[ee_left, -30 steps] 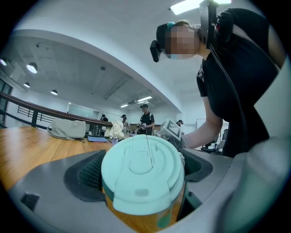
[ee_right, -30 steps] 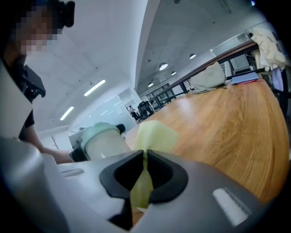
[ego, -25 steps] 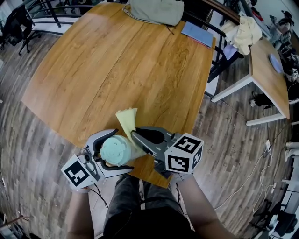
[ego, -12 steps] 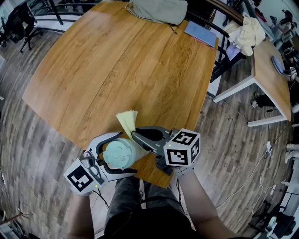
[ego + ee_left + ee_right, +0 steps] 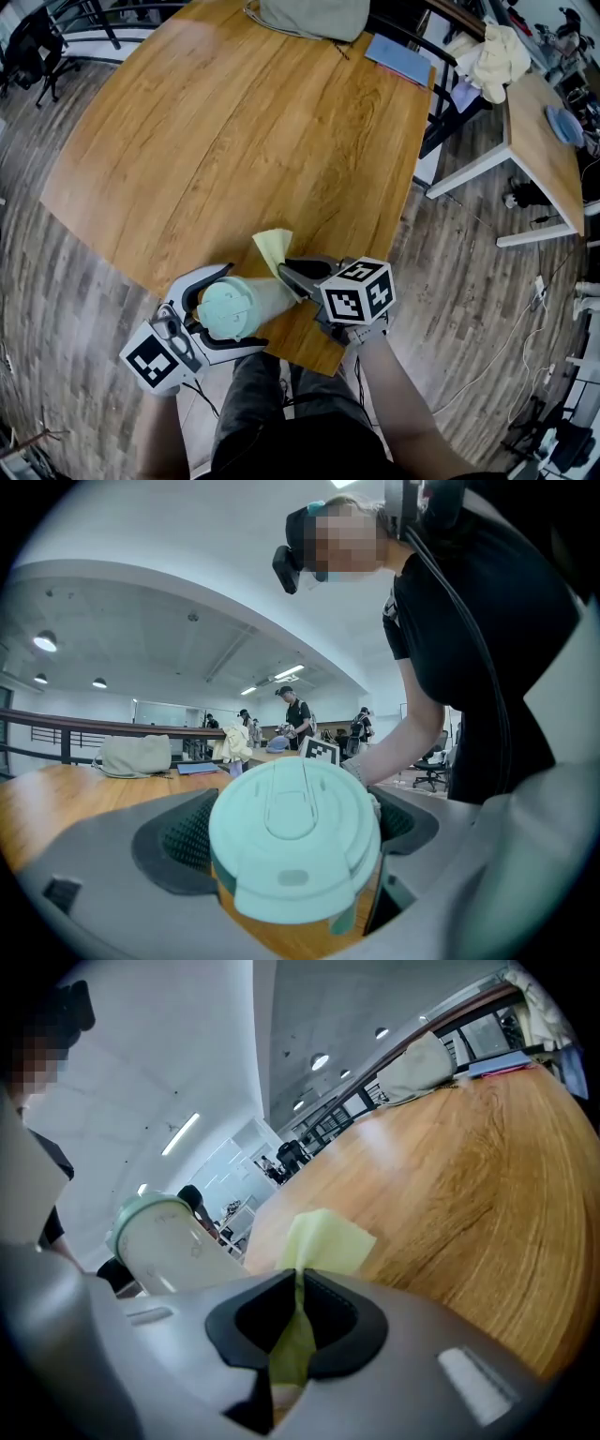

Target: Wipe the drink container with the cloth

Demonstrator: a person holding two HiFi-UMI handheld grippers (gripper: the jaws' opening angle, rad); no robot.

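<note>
Left gripper (image 5: 247, 307) jaws clamp the lidded cup (image 5: 295, 841) over the table's (image 5: 234, 141) near edge, right gripper (image 5: 289, 275) jaws pinch the yellow cloth (image 5: 272, 249) beside its wall: best hold the cup steady and drag the cloth flat along the side, light pressure.

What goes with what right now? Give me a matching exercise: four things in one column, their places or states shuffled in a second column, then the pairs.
1. drink container
2. cloth
3. grey bag
4. blue booklet

A. pinched in the right tool, jaws shut on it
B. lying at the far right corner of the table
C. clamped in the left tool
D. on the table's far edge, left of the booklet

Pairs: 1-C, 2-A, 3-D, 4-B
</note>
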